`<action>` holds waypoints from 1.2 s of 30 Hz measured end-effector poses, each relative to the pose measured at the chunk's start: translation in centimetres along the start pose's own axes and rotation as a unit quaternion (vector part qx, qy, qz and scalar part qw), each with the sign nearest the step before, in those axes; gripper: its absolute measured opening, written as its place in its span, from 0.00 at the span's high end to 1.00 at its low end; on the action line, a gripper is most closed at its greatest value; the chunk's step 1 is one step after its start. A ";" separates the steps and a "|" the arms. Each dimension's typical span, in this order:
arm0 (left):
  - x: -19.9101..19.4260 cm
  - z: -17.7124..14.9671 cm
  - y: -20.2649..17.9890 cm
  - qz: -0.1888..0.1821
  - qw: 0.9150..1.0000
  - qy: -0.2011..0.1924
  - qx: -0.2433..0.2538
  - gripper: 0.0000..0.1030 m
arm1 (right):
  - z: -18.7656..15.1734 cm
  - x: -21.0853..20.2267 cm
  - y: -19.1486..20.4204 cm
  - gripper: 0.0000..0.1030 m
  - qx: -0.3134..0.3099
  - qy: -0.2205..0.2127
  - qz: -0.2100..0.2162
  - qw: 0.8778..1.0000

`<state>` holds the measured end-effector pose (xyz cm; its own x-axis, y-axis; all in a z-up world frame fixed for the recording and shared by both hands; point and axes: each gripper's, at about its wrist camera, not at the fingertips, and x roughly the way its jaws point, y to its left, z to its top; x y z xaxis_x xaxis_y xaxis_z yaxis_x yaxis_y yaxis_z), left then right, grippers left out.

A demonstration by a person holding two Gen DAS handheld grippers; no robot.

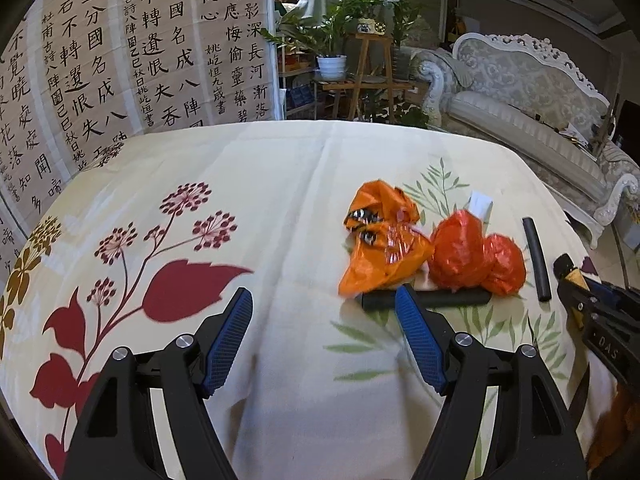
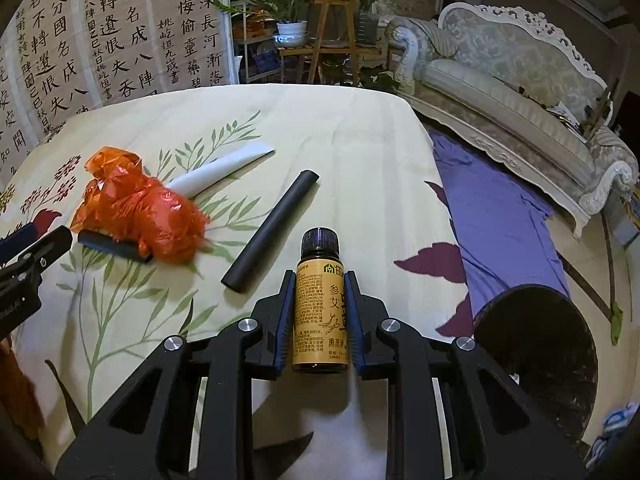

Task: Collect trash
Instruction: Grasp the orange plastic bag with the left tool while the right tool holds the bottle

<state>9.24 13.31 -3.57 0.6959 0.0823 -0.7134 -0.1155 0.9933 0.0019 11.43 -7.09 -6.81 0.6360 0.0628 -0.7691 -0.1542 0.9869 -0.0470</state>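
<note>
Landmark: red plastic bag bundle (image 2: 152, 216) on the floral tablecloth (image 1: 280, 184).

- Short black tube (image 2: 114, 247): touching the bundle's near side, partly hidden beneath it.
- White paper strip (image 2: 224, 168): behind the bundle, one end covered by it.
- Orange wrapper (image 1: 380, 240): left of the bundle, blurred.
- Long black tube (image 2: 272, 228): right of the bundle, apart.
- Black bin (image 2: 536, 344): far right of the bundle, beside the table; contents unreadable.
- Room beyond the bundle: calligraphy screen (image 1: 120, 60), potted plants (image 1: 332, 36), ornate sofa (image 1: 520, 92).
- Right gripper (image 2: 320, 280): jaws closed on a brown labelled bottle (image 2: 320, 304), right of the bundle.
- Left gripper (image 1: 324, 300): jaws spread wide, holding nothing, near side of the bundle.
</note>
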 end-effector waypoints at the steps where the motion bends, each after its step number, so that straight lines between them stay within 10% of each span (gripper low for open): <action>1: 0.1 0.1 0.0 0.000 1.000 -0.001 -0.001 0.30 | 0.0 0.0 0.0 0.78 0.000 0.000 0.000 1.000; 36: 3.6 3.9 -1.2 -0.040 0.999 0.002 0.016 0.30 | 3.1 2.5 0.4 0.78 -0.004 0.002 0.003 1.000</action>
<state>14.69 12.69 -3.38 0.6987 0.0012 -0.7154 -0.0362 0.9988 -0.0336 15.29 -6.08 -6.81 0.6327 0.0681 -0.7714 -0.1637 0.9854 -0.0473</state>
